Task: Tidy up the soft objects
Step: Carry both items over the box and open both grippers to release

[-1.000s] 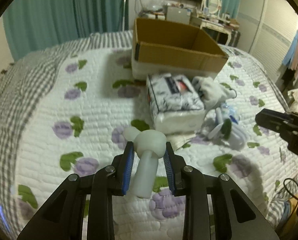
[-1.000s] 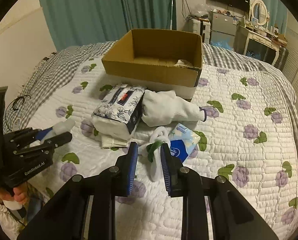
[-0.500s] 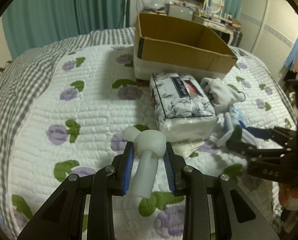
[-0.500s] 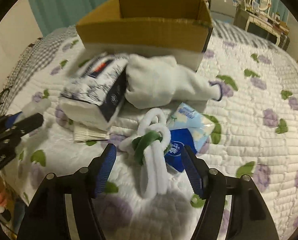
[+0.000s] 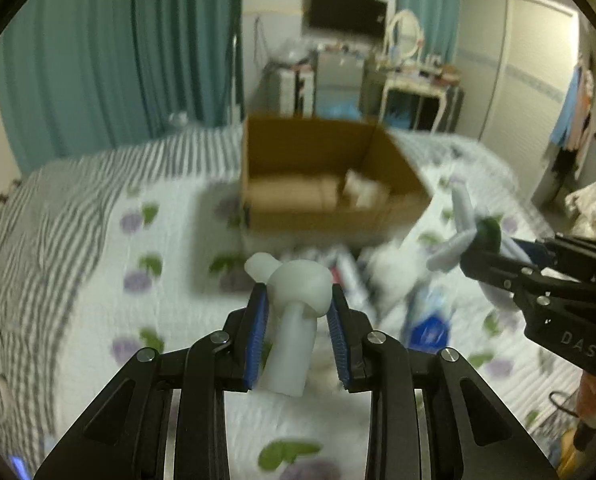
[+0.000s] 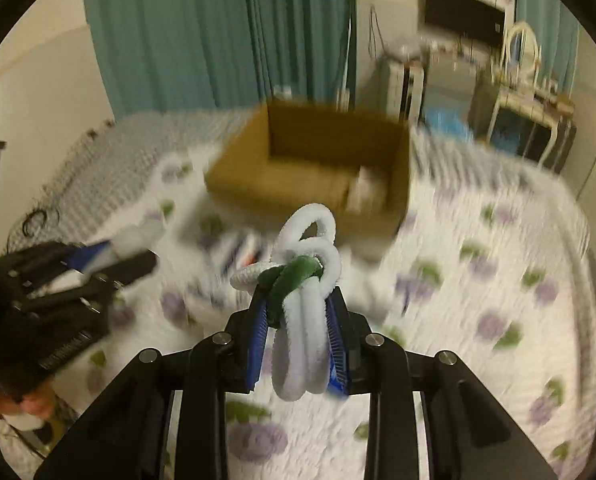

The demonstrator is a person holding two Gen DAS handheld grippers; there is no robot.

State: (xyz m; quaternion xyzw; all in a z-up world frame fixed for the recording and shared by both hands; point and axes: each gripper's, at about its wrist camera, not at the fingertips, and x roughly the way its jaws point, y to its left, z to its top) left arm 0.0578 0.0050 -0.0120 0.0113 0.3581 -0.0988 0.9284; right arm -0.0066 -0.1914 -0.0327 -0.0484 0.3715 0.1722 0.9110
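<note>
Left gripper [image 5: 296, 330]: jaws clamped on white mushroom-shaped soft toy [image 5: 296, 304], held above the bed [image 5: 98, 280].
Right gripper [image 6: 296, 336]: jaws closed on white-and-green chenille loop bundle [image 6: 304, 280], lifted off the bed.
Cardboard box [image 5: 322, 176]: open, toward the bed's far edge.
Writing: "DAS" on right gripper body; rest blurred.

A: What is showing behind the bed [image 5: 98, 240]?
B: Teal curtains [image 5: 118, 60] are hanging at the far wall; a dark screen [image 5: 344, 14] is sitting high beside them.
A: Right side?
B: A white dressing table [image 5: 412, 92] is standing with an oval mirror [image 5: 404, 34] on it. Clothes [image 5: 570, 112] are hanging by the wardrobe doors [image 5: 510, 72]. Everything is blurring.
</note>
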